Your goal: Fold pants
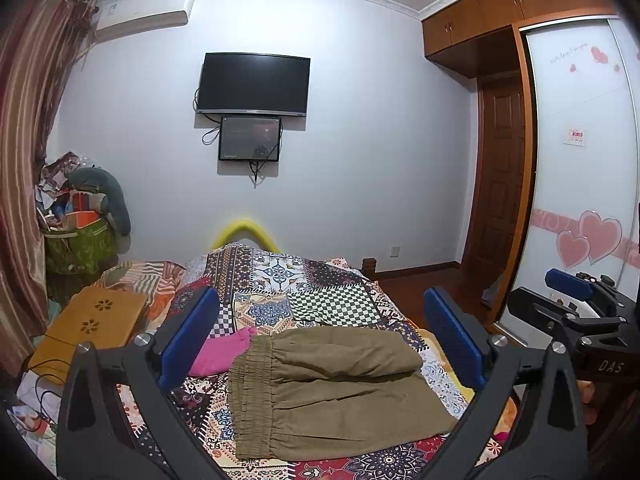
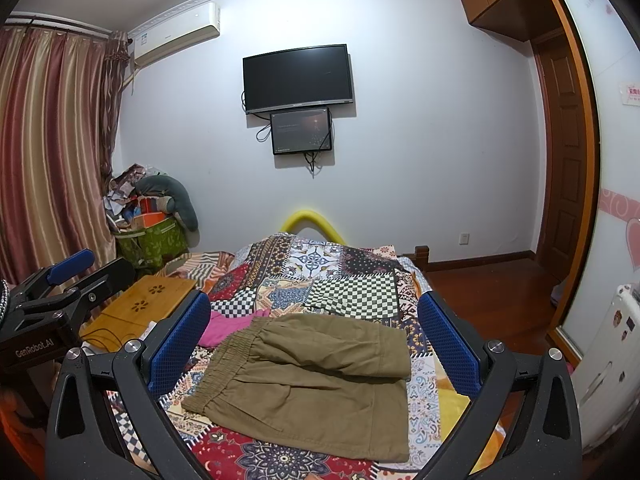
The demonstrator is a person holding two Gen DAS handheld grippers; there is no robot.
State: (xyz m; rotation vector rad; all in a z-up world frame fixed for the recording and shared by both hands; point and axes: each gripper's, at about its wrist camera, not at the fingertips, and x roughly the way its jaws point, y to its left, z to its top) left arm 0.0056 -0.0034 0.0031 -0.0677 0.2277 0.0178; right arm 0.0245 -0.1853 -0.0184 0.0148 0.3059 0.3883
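Note:
Olive-khaki pants (image 1: 336, 392) (image 2: 316, 380) lie folded into a compact rectangle on the patchwork bedspread (image 1: 304, 284) (image 2: 332, 276), elastic waistband to the left, upper layer doubled back on top. My left gripper (image 1: 320, 332) hovers above them, open, blue pads wide apart and nothing between them. In the left wrist view the right gripper (image 1: 576, 292) shows at the right edge. My right gripper (image 2: 316, 332) also hangs open over the pants, holding nothing. The left gripper (image 2: 76, 268) appears at the left edge of the right wrist view.
A pink garment (image 1: 224, 352) (image 2: 228, 328) lies just left of the pants. A wooden lap desk (image 1: 92, 324) (image 2: 140, 304) sits at the bed's left, with cables. A cluttered green basket (image 2: 152, 236), curtains, wall TV (image 1: 254, 84) and wardrobe (image 1: 580, 160) surround the bed.

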